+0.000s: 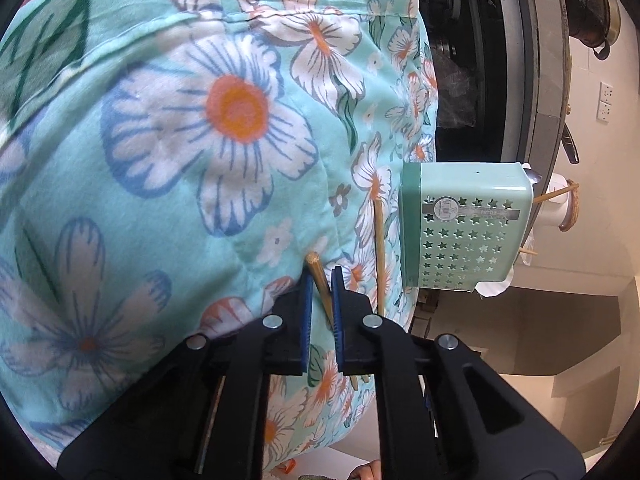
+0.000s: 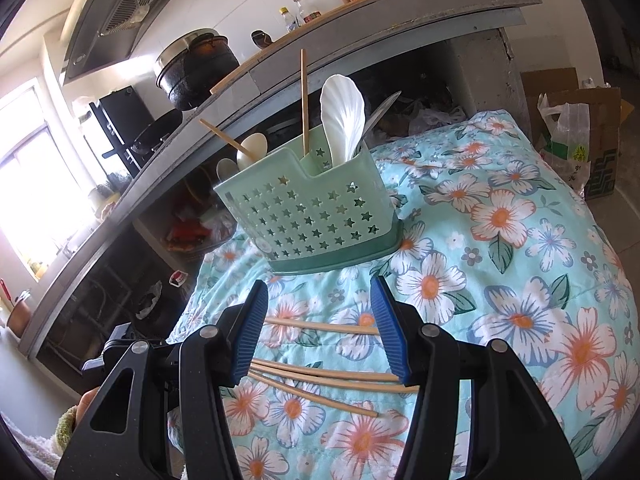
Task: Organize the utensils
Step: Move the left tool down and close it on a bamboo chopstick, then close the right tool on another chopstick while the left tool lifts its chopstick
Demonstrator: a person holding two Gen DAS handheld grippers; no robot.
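Bamboo chopstick [image 1: 320,280] pinched in my left gripper [image 1: 321,304] | green star-punched utensil caddy [image 1: 464,228] ahead-right | right gripper [image 2: 320,332] wide above crosswise loose chopsticks [image 2: 324,376].

Mint star-punched caddy [image 2: 316,216], floral turquoise cloth [image 2: 500,272]

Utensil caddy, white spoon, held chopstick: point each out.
utensil caddy [image 2: 312,216], right wrist view, star-punched front wall.
white spoon [image 2: 342,120], right wrist view, bowl.
chopstick [image 1: 320,280], left wrist view, shaft between left gripper's pads.

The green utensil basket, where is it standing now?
In the right wrist view the green utensil basket stands upright on the floral cloth, beyond the loose chopsticks, before the grey counter.
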